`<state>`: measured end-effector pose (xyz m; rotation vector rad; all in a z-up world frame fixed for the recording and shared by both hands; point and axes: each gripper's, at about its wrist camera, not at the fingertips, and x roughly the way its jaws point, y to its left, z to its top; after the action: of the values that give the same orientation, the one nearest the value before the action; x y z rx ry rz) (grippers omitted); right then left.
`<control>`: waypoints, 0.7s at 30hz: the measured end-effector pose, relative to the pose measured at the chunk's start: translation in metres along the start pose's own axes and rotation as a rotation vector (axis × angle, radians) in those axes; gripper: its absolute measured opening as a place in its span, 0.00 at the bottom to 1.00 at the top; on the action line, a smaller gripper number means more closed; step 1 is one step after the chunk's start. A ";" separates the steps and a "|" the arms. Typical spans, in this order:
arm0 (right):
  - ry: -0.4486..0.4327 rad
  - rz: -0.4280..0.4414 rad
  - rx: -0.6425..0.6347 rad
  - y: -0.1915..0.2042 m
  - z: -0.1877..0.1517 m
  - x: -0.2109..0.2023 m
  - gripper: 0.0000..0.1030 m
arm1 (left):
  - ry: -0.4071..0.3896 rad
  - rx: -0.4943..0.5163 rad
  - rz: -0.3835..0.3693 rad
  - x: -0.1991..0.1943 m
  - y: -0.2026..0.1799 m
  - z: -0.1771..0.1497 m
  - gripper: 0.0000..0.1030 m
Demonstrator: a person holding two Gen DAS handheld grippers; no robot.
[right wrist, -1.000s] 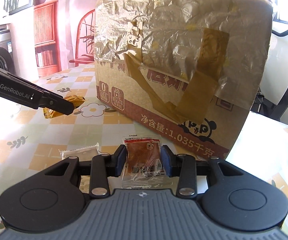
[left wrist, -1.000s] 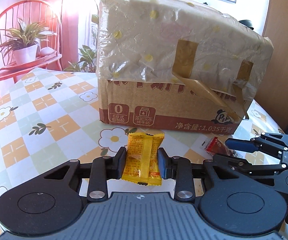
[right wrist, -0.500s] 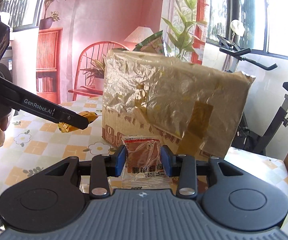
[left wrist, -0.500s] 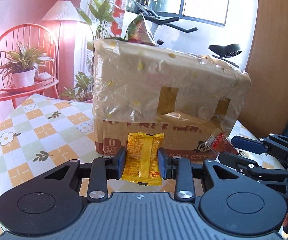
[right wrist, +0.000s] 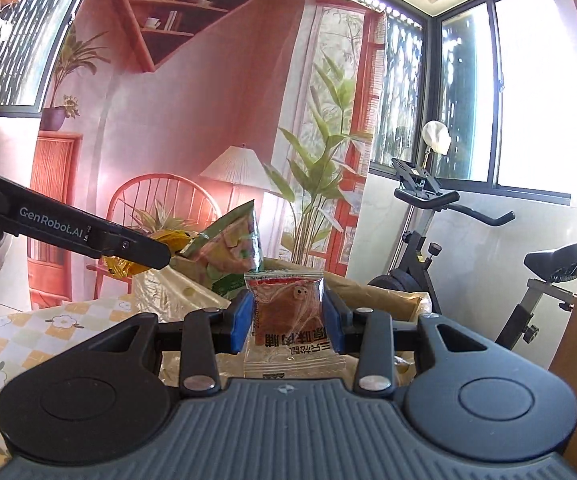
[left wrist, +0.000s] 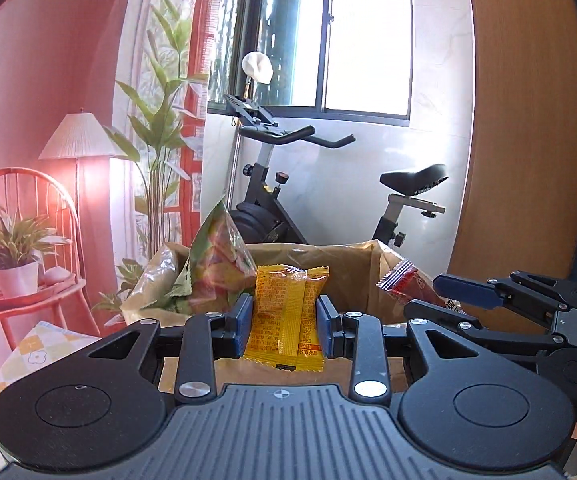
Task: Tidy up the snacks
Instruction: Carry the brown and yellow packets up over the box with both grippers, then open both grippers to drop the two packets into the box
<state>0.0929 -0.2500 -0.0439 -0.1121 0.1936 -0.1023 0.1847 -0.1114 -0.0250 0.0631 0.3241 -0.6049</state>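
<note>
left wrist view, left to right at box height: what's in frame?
Potted plant → green snack bag → yellow packet, held in the left gripper → red packet, held in the right gripper.

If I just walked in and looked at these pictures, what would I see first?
First, the two snacks being carried: the left gripper pinches a bright yellow packet, and the right gripper pinches a clear packet with a brown snack inside. Both hang near the open top of a cardboard box, where a green bag of sweets pokes up. Behind the box, an exercise bike stands by the sunny window.
</note>
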 end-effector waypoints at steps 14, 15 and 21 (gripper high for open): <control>0.232 -0.070 0.161 -0.056 0.014 0.068 0.59 | 0.157 -0.029 0.032 0.085 0.008 0.019 0.57; 0.222 -0.065 0.176 -0.058 0.014 0.064 0.60 | 0.151 -0.034 0.028 0.082 0.010 0.018 0.57; 0.175 -0.047 0.239 -0.059 0.017 0.038 0.65 | 0.121 0.002 0.014 0.052 0.005 0.013 0.59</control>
<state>0.1278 -0.3111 -0.0269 0.1312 0.3514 -0.1811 0.2312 -0.1375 -0.0291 0.1039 0.4403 -0.5884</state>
